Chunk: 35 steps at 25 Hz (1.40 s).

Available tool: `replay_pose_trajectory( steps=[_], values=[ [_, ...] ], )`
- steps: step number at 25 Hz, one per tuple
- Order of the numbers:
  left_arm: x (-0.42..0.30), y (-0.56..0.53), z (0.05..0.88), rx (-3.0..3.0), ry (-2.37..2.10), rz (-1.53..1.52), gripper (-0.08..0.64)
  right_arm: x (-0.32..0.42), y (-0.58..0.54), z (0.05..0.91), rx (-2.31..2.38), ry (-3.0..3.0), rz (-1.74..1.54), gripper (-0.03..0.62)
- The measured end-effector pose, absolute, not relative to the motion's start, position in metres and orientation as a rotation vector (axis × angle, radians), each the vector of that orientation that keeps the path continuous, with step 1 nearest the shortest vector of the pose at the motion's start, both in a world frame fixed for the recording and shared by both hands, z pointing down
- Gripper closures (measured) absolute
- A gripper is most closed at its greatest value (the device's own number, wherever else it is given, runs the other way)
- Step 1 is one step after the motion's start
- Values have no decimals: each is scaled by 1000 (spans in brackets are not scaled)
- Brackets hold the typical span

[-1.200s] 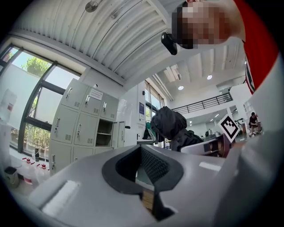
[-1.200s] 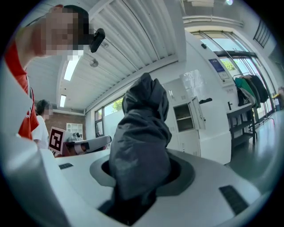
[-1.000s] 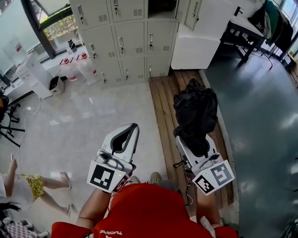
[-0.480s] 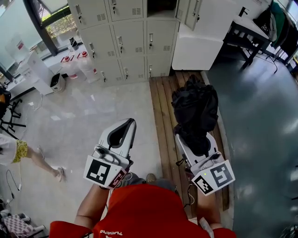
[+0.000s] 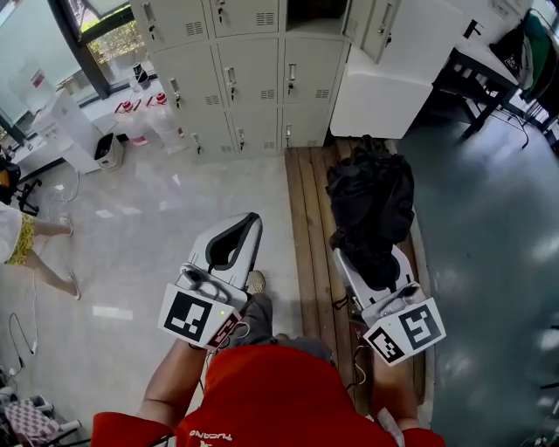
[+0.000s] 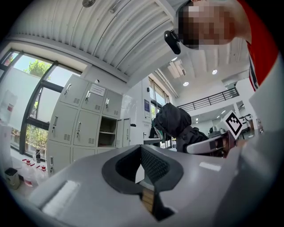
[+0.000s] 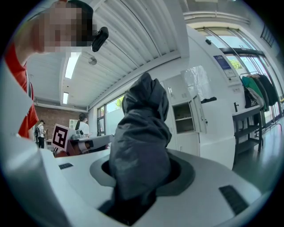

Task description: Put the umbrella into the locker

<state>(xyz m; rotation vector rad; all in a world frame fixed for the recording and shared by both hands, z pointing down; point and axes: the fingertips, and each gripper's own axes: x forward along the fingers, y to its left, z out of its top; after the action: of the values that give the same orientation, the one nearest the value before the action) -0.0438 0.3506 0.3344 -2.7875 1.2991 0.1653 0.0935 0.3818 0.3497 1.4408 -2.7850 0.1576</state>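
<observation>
A black folded umbrella (image 5: pixel 371 205) sticks out forward from my right gripper (image 5: pixel 371 260), which is shut on its lower end; in the right gripper view the umbrella (image 7: pixel 140 146) fills the space between the jaws. My left gripper (image 5: pixel 247 225) is level beside it on the left, jaws together and holding nothing, as the left gripper view (image 6: pixel 141 154) also shows. Ahead stands a grey locker bank (image 5: pixel 253 74) with one open compartment (image 5: pixel 314 13) at the top, its door (image 5: pixel 371 26) swung to the right. That open locker (image 7: pixel 183 117) lies ahead of the umbrella's tip.
A white block (image 5: pixel 380 96) stands right of the lockers, and a black table (image 5: pixel 485 74) with hanging clothes farther right. A wooden strip (image 5: pixel 307 218) runs towards the lockers. Bottles (image 5: pixel 144 113) and a bin (image 5: pixel 105 155) sit left. A person (image 5: pixel 26 240) stands at the far left.
Both grippers and the umbrella have moved forward towards the lockers, which now sit lower and larger in view. The person at the left has walked farther left.
</observation>
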Motion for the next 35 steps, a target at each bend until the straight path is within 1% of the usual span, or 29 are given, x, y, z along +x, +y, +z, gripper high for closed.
replay_pose_trajectory(
  steps=[12, 20, 23, 28, 35],
  values=[
    [-73, 189, 323, -2806, 1206, 167, 555, 60, 228, 334, 1505, -2749, 130, 399],
    [-96, 96, 323, -2829, 1187, 142, 555, 43, 140, 332, 1576, -2725, 175, 399],
    [-99, 76, 317, -2831, 1174, 210, 555, 41, 114, 332, 1591, -2699, 182, 400],
    [-104, 38, 321, -2848, 1183, 223, 555, 41, 64, 329, 1609, -2673, 175, 399],
    [-91, -35, 322, -2835, 1168, 212, 555, 58, -26, 330, 1643, -2675, 160, 399]
  ],
)
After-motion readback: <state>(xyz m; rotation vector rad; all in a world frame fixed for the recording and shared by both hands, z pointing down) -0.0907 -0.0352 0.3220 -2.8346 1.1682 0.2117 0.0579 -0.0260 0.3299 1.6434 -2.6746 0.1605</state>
